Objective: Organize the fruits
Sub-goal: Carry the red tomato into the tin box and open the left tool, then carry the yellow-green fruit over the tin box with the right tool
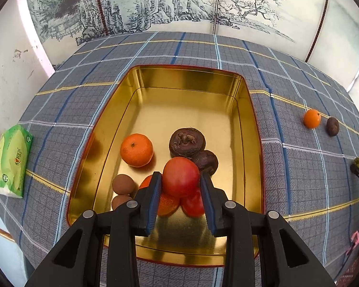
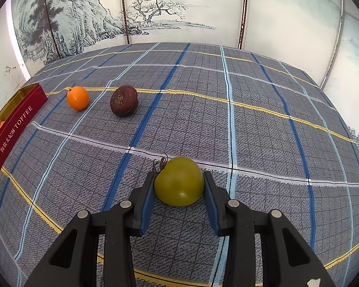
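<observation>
the left gripper [image 1: 180, 179] pointed steeply down into the gold tin [image 1: 249, 124], its blue pads clamped on a red tomato [image 1: 181, 175] held above the other fruit: an orange [image 1: 136, 150], two dark fruits [image 1: 187, 141] and two brown ones [image 1: 123, 184] near the tin's front. the right gripper [image 2: 179, 185] also tilted down over the plaid cloth [image 2: 251, 131], clamped on a green tomato [image 2: 179, 184] low over the cloth. a small orange [image 2: 77, 97] and a dark fruit [image 2: 124, 100] lay farther back, beside the tin's red wall.
</observation>
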